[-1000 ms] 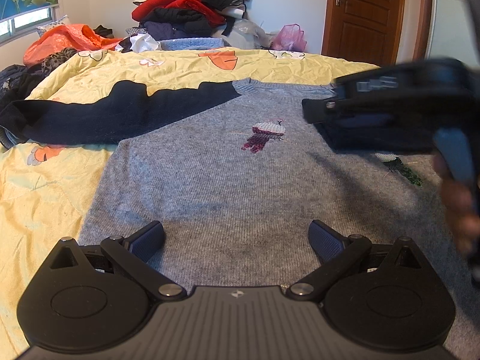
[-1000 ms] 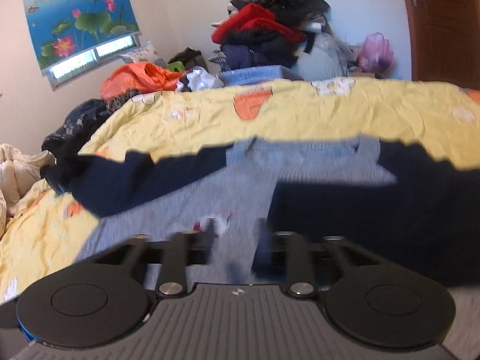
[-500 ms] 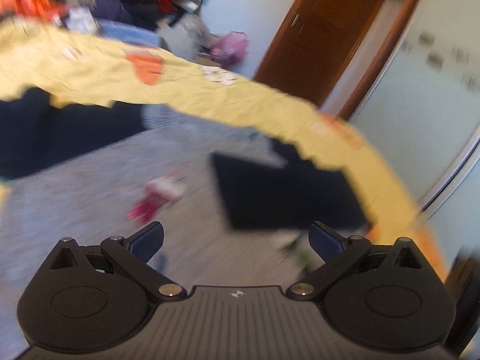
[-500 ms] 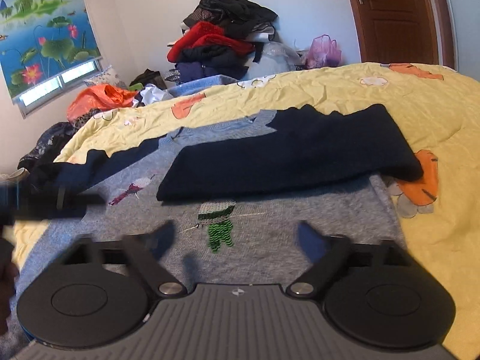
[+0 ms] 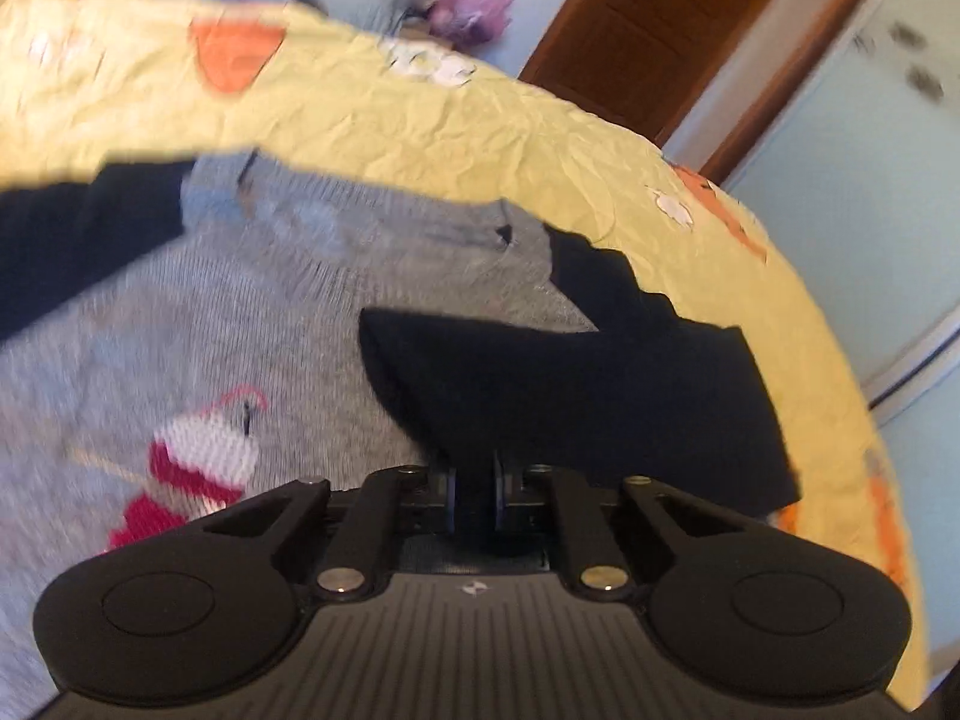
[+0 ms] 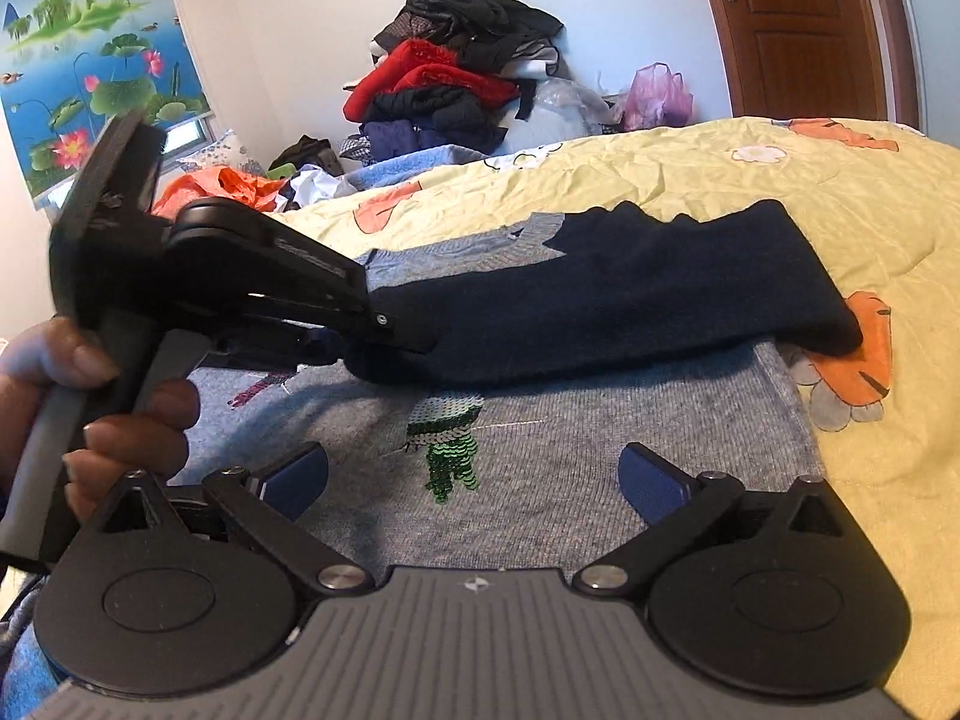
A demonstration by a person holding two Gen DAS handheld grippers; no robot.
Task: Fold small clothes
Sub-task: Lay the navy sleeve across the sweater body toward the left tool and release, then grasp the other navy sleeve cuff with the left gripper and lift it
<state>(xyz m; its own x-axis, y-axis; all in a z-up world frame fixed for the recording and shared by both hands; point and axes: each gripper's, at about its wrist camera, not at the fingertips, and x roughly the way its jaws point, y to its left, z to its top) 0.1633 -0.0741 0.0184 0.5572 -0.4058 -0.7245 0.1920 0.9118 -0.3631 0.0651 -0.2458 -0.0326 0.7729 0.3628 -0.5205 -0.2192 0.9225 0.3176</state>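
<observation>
- left wrist view: the left gripper (image 5: 474, 495) is clenched on the cuff end of the navy sleeve (image 5: 576, 396), which runs from 12 toward 2 o'clock across the grey sweater (image 5: 198, 324). the sweater lies flat on the yellow quilt (image 5: 420, 120).
- risk, as a judgement: the bite looks shallow, at the sleeve tip only. a quick pull could slip the knit out of the jaws, or drag the sweater body and wrinkle it.
- right wrist view: the right gripper (image 6: 474, 474) is released, jaws spread wide, touching nothing. it hovers above the sweater (image 6: 540, 480) near the green figure (image 6: 447, 438).
- the left gripper (image 6: 390, 330) enters from 9 o'clock and holds the sleeve (image 6: 630, 300) end slightly raised. the sleeve extends toward 3 o'clock, folded over the chest.
- risk, as a judgement: the two tools are near each other; crossing paths could cause a collision.
</observation>
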